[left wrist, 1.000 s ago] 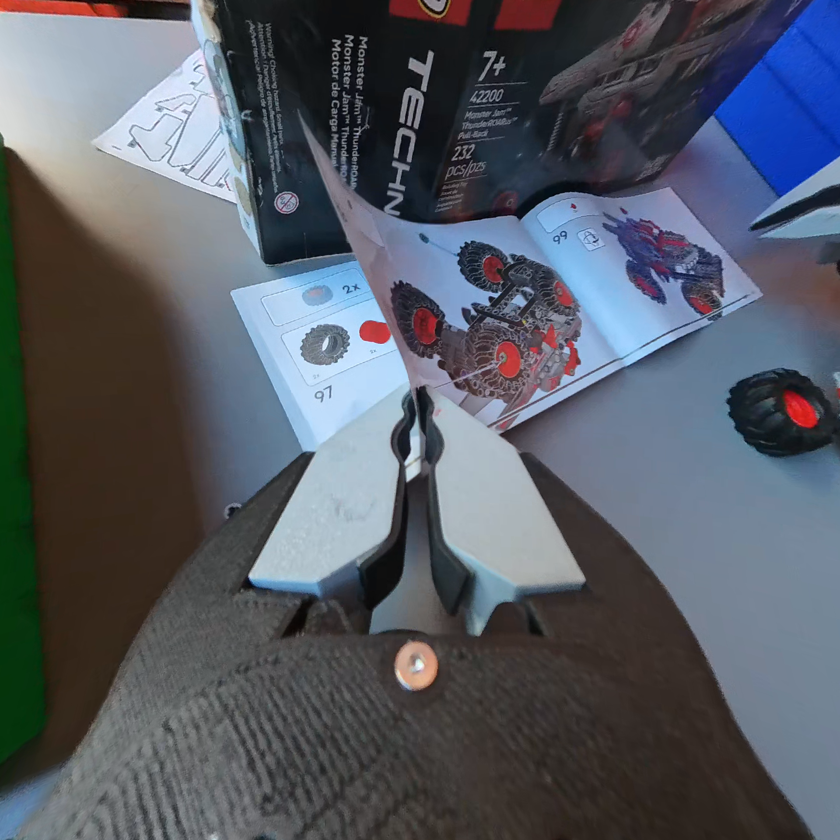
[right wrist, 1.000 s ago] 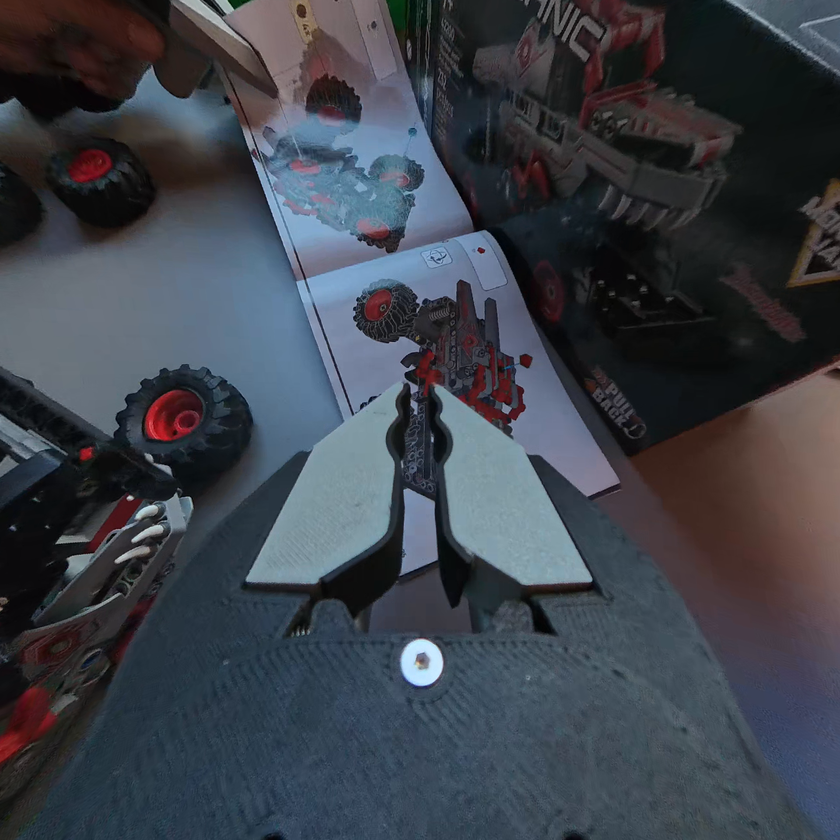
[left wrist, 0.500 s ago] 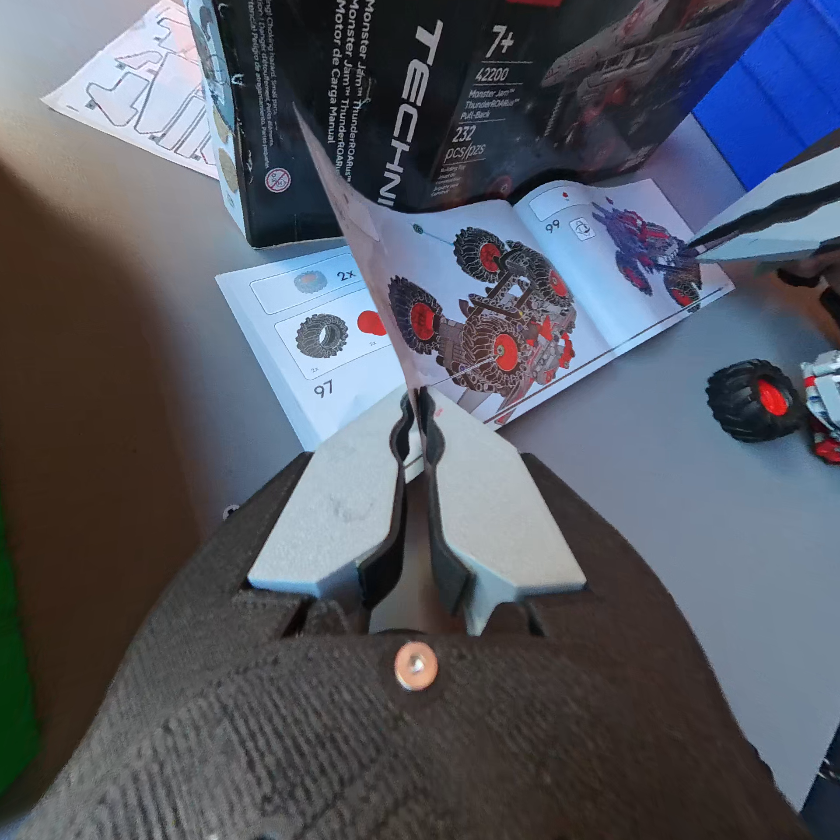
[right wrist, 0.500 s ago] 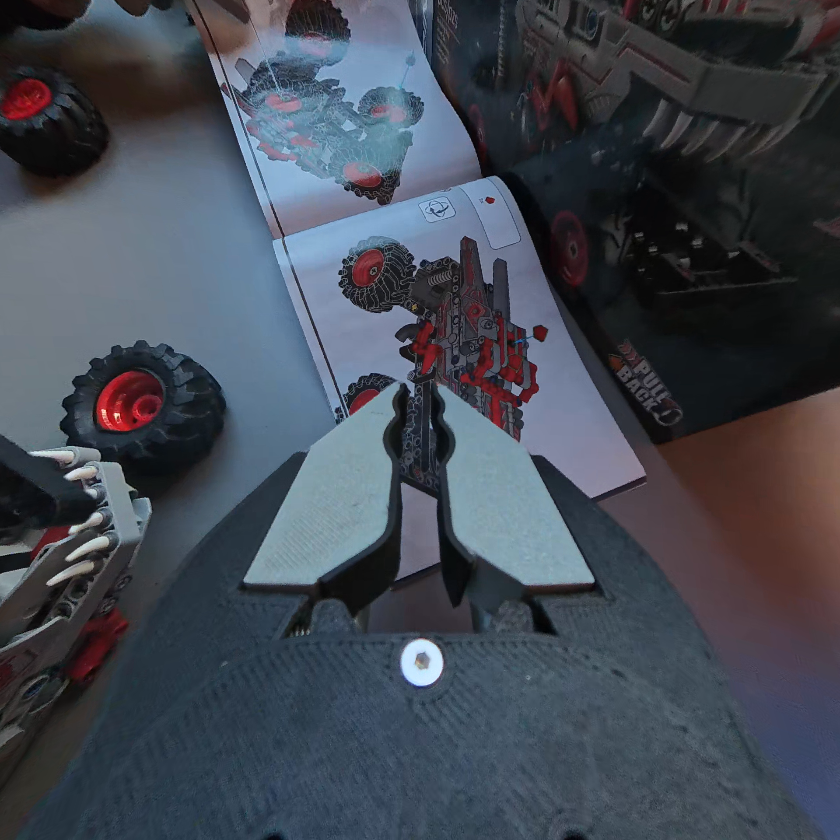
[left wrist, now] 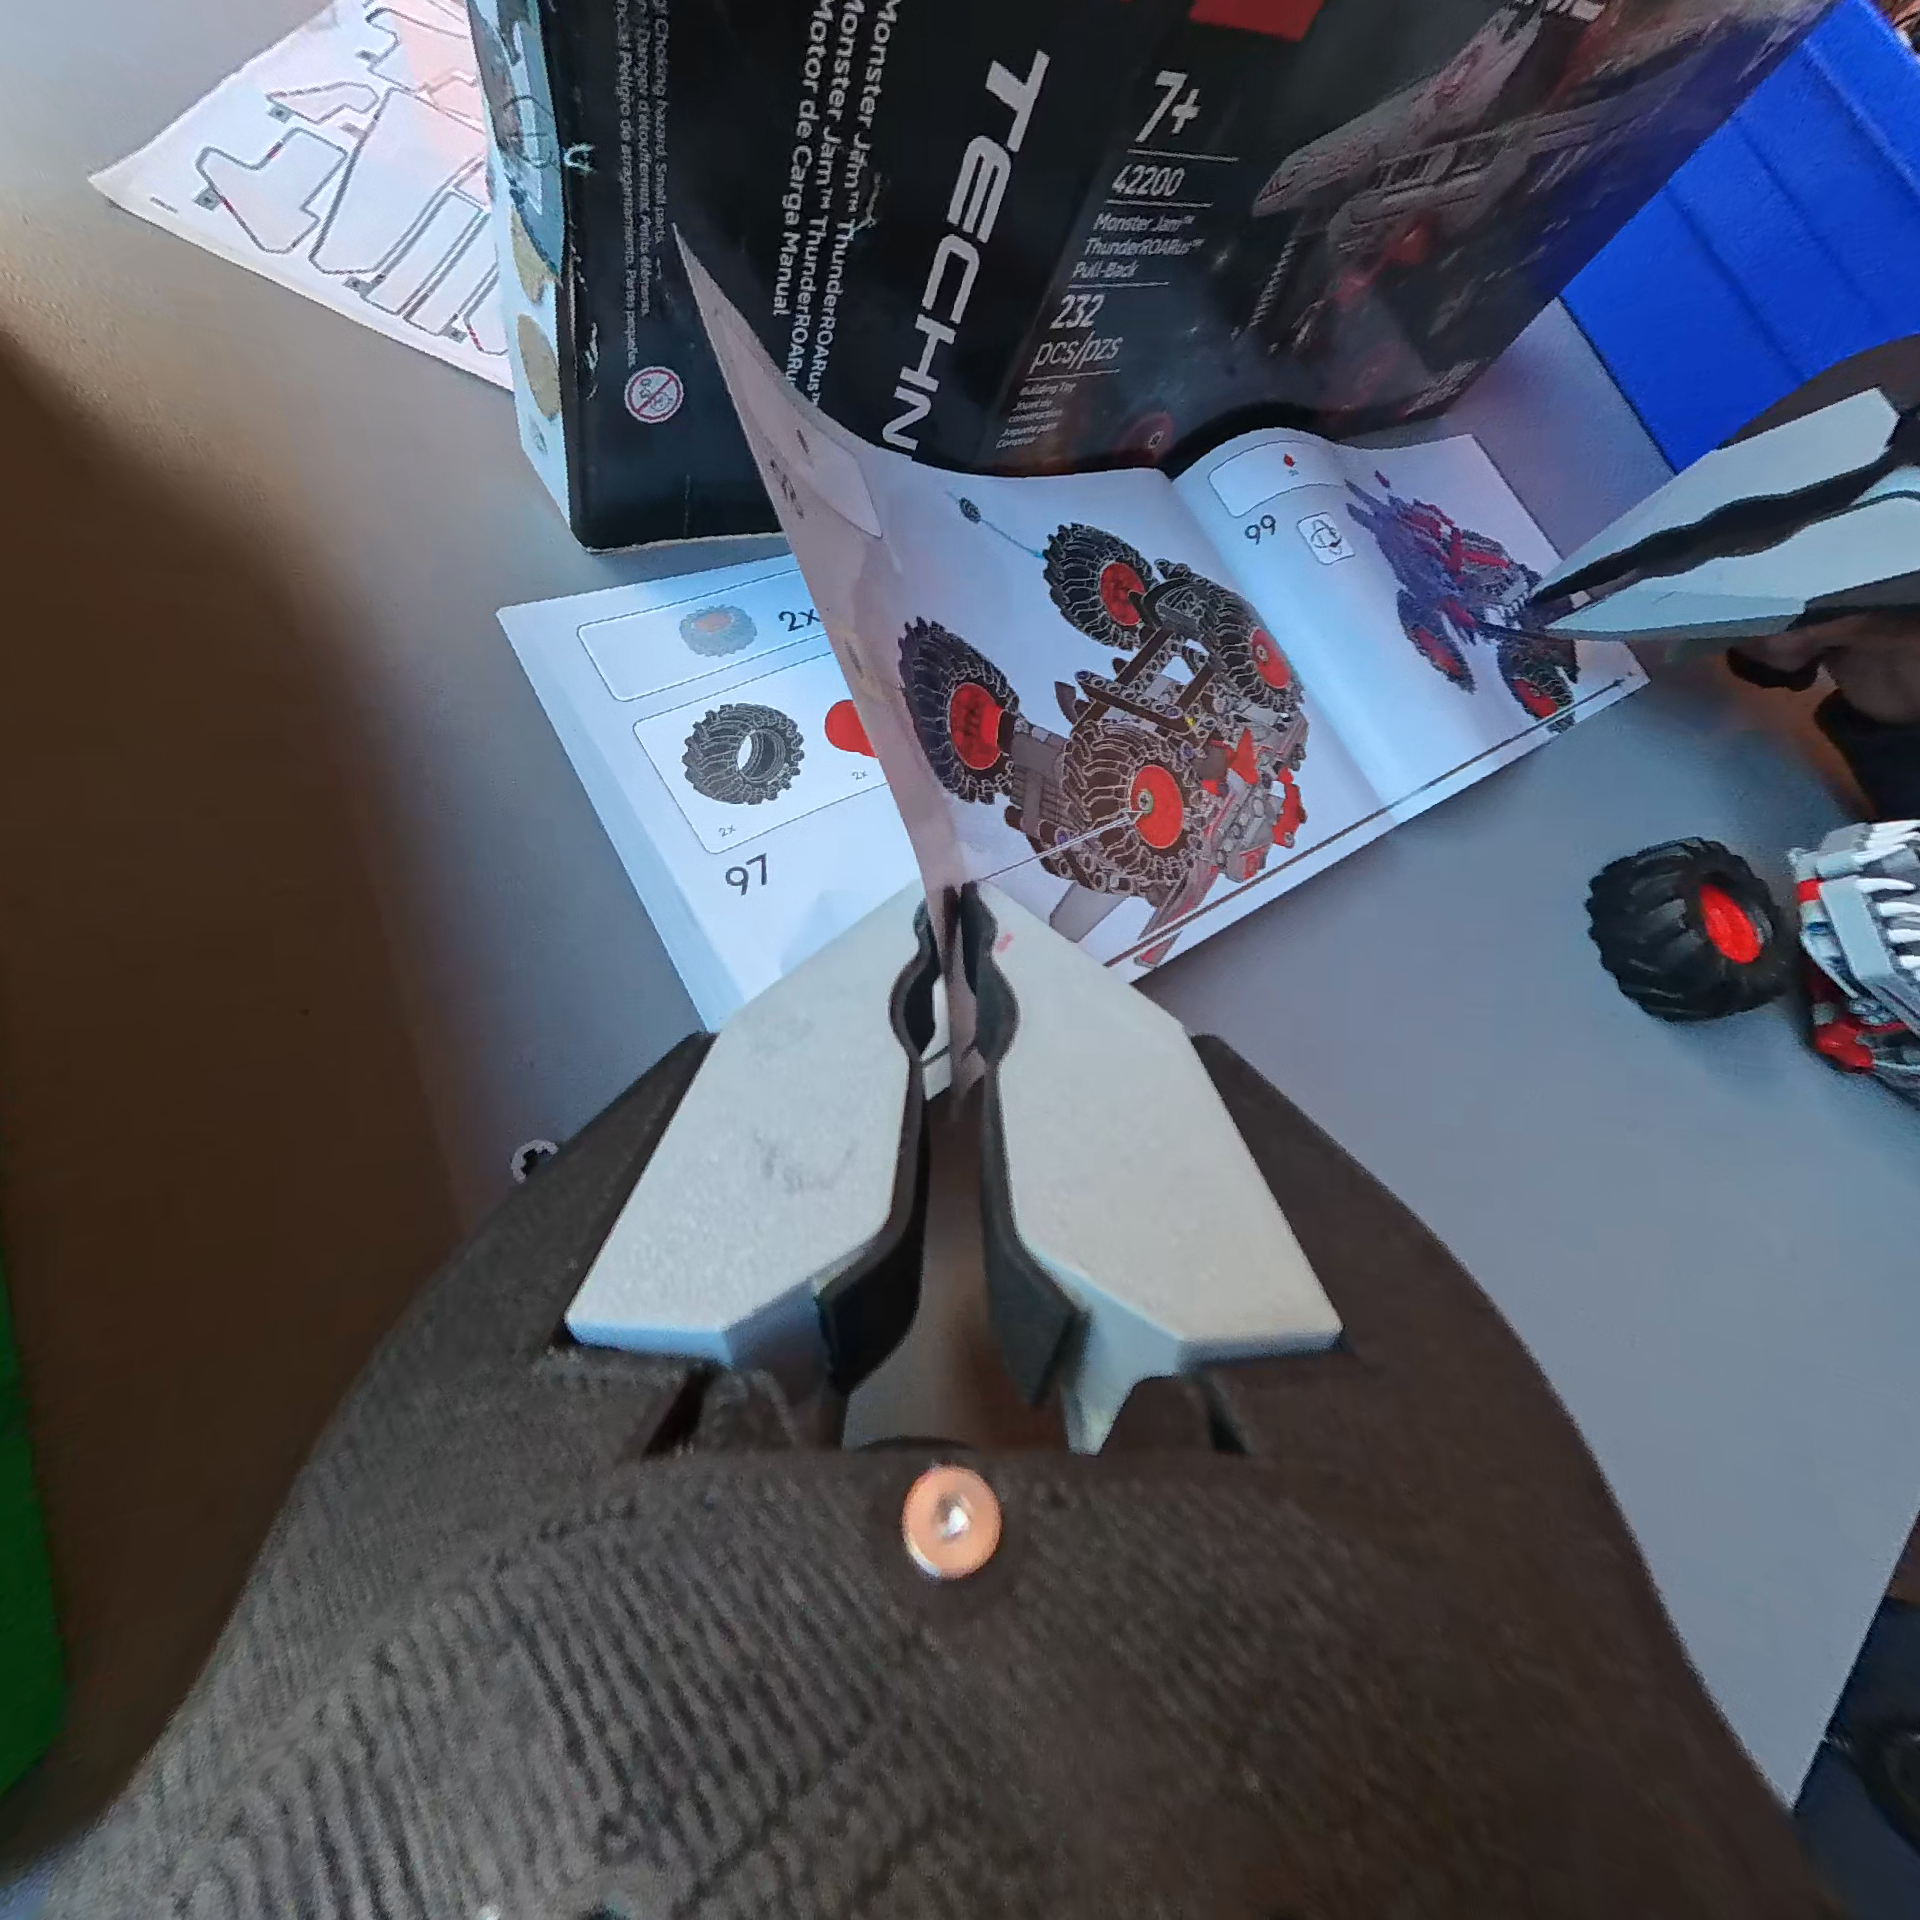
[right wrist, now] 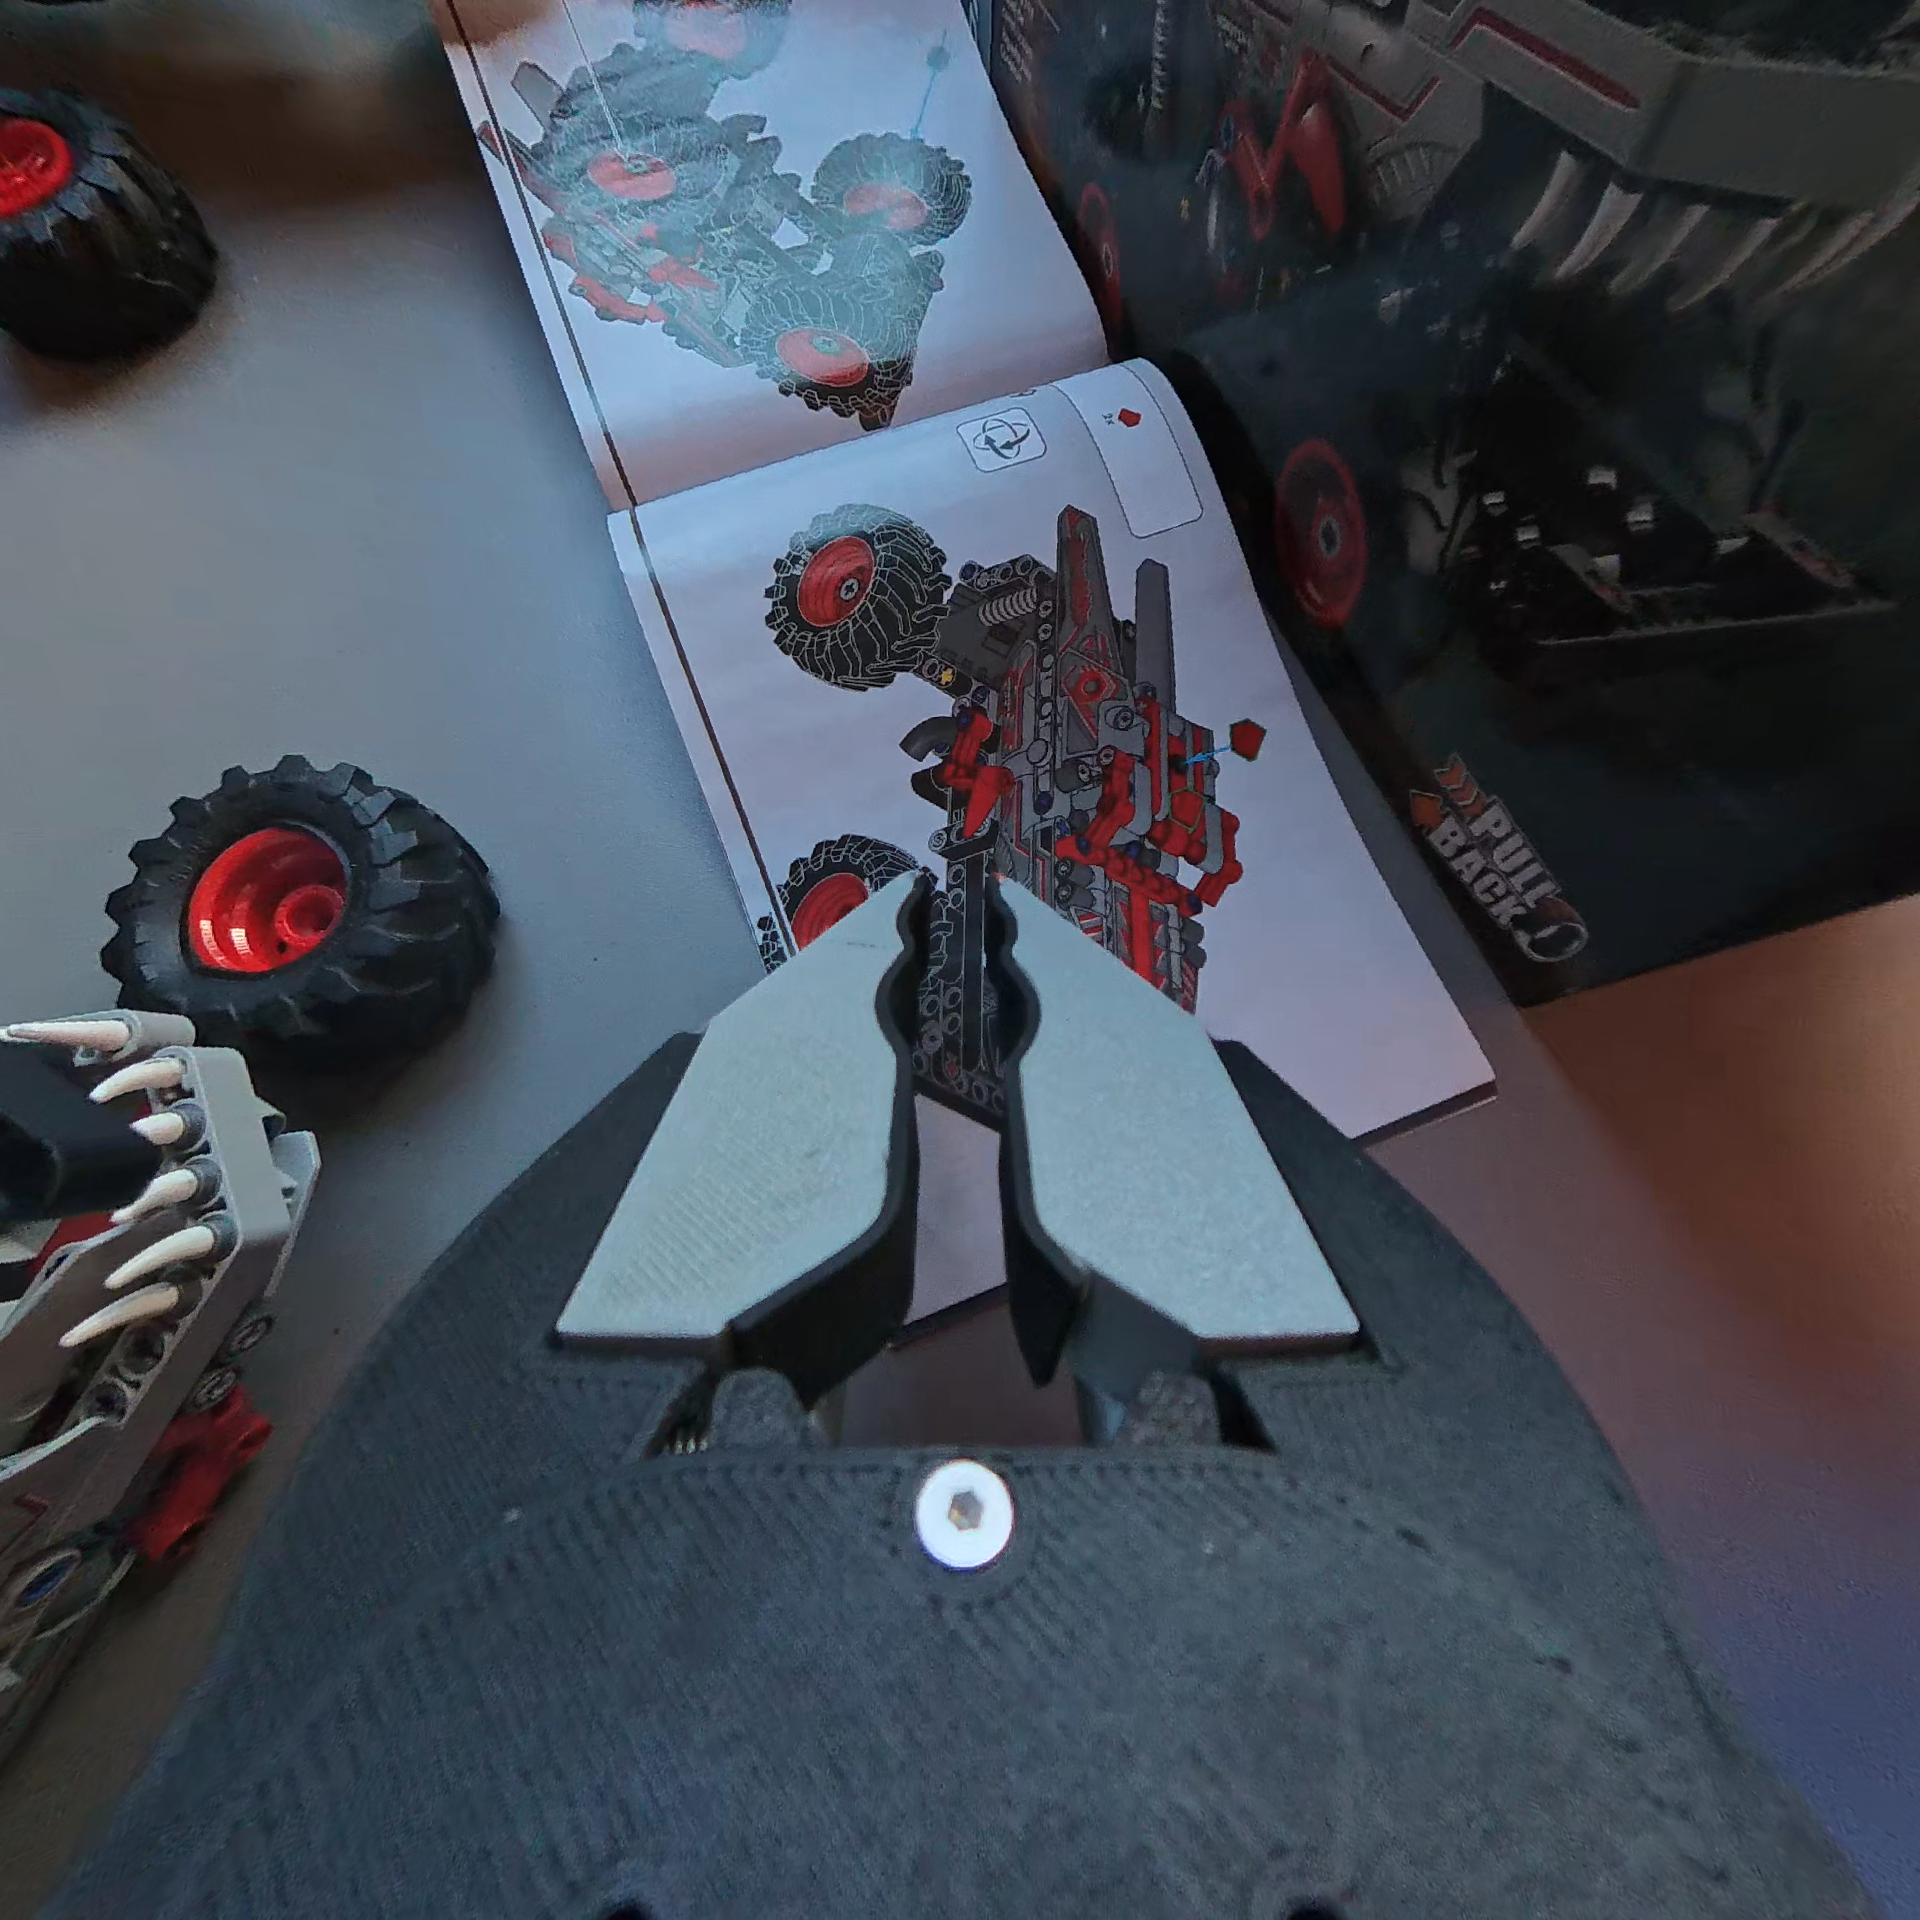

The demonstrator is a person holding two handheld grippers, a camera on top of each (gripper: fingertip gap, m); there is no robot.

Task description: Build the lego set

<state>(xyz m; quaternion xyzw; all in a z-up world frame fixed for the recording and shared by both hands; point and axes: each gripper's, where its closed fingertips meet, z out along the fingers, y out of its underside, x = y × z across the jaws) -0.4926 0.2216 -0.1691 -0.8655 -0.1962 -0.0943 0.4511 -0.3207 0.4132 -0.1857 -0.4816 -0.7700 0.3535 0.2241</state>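
Observation:
The open instruction booklet [left wrist: 1195,665] lies on the grey table in front of the black set box [left wrist: 1039,208]. My left gripper [left wrist: 948,914] is shut on the bottom edge of one page [left wrist: 831,499] and holds it lifted upright. My right gripper [right wrist: 956,894] is shut and empty, low over the booklet's right page [right wrist: 1091,675]. Its tips show in the left wrist view [left wrist: 1548,613] on that page. A black tyre with a red hub [right wrist: 296,914] lies beside the part-built grey and red model with white teeth [right wrist: 135,1226].
A second wheel [right wrist: 73,208] lies farther left in the right wrist view. A white sticker sheet [left wrist: 332,197] lies behind the box. A blue object [left wrist: 1766,239] stands at the back right. The box [right wrist: 1558,416] walls off the booklet's far side. Tip to tip, the grippers are about 25 cm apart. The blue object [left wrist: 1766,239] is closer to my right gripper, around 25 cm from its tips; the left tips are 50 cm off.
My right gripper has moved forward and down over the right page and come into the left wrist view. My left gripper still holds the lifted page.

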